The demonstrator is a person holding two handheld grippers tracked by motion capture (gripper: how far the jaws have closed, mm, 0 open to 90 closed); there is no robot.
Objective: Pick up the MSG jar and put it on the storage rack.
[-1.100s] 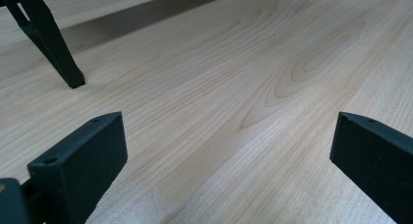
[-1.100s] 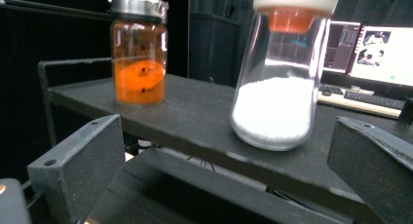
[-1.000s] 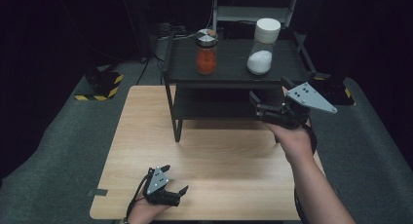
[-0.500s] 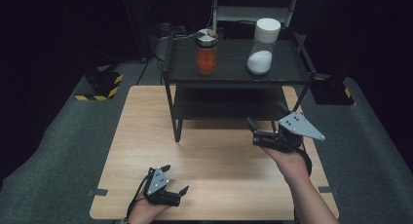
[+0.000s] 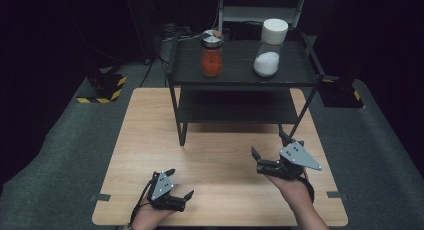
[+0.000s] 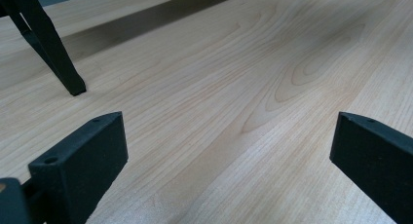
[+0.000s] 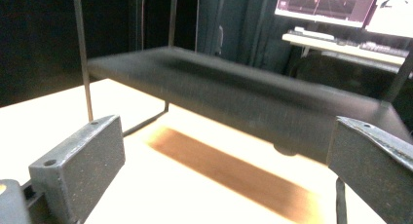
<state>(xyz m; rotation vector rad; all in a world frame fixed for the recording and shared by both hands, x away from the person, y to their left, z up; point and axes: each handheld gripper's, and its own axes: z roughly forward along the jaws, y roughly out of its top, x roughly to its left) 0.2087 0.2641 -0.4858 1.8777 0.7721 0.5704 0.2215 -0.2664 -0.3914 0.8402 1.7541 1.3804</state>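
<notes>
Jars stand on the top shelf of the black rack (image 5: 300,77): an orange-filled jar (image 5: 211,54) with a metal lid at the left, and a white-lidded jar (image 5: 270,49) holding white powder at the right. Both are well apart from the claws. The right claw (image 5: 272,150) hovers above the desk (image 5: 220,150) in front of the rack, jaws spread wide and empty. The left claw (image 5: 179,185) sits low near the desk's front edge, also spread and empty.

My judgement is that a reach for a jar is the step in hand. To do it well, the right claw should rise above the top shelf's front rail before going forward, keep its jaws level, and close on the glass body below the lid, not on the lid itself. The white-lidded jar is the nearer of the 2.

In the left gripper view the desk is pale wood grain with a rack leg (image 6: 53,53) standing on it. Grey carpet surrounds the desk; the room is dark, with a lit monitor (image 7: 336,5) behind the rack.
</notes>
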